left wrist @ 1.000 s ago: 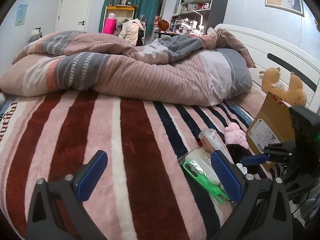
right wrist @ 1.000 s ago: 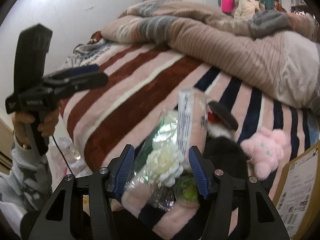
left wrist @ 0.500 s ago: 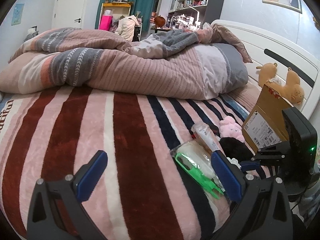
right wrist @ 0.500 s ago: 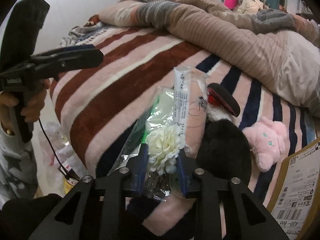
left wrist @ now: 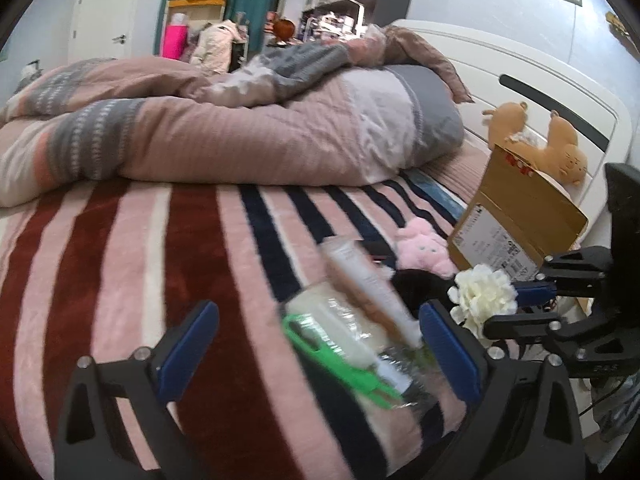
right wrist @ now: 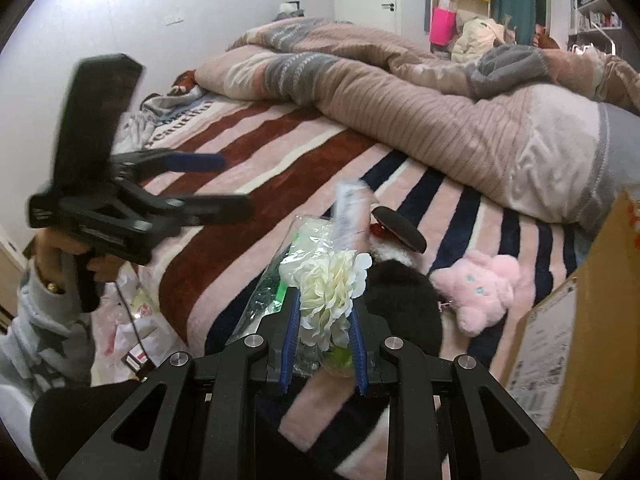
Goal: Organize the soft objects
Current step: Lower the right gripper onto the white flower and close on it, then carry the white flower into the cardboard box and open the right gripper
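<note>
My right gripper (right wrist: pixel 324 304) is shut on a white fabric flower (right wrist: pixel 332 280) and holds it just above the striped blanket; in the left wrist view the flower (left wrist: pixel 484 296) shows in that gripper (left wrist: pixel 516 294) at the right. My left gripper (left wrist: pixel 318 312) is wide, with its jaws closing slightly. It hovers over clear plastic packets (left wrist: pixel 340 332), one with a green item, without touching them. It also shows in the right wrist view (right wrist: pixel 232 182), held by a hand. A pink plush (right wrist: pixel 480 288) and a black furry thing (right wrist: pixel 404 300) lie beside the packets.
An open cardboard box (left wrist: pixel 516 224) stands at the bed's right side, near the white headboard with brown plush toys (left wrist: pixel 560 152). A bunched pink and grey duvet (left wrist: pixel 240 140) fills the far half of the bed. The striped blanket (left wrist: pixel 120 260) lies bare on the left.
My right gripper shut on the white flower and lifted it off the bed. My left gripper moved right, closer to the plastic packets.
</note>
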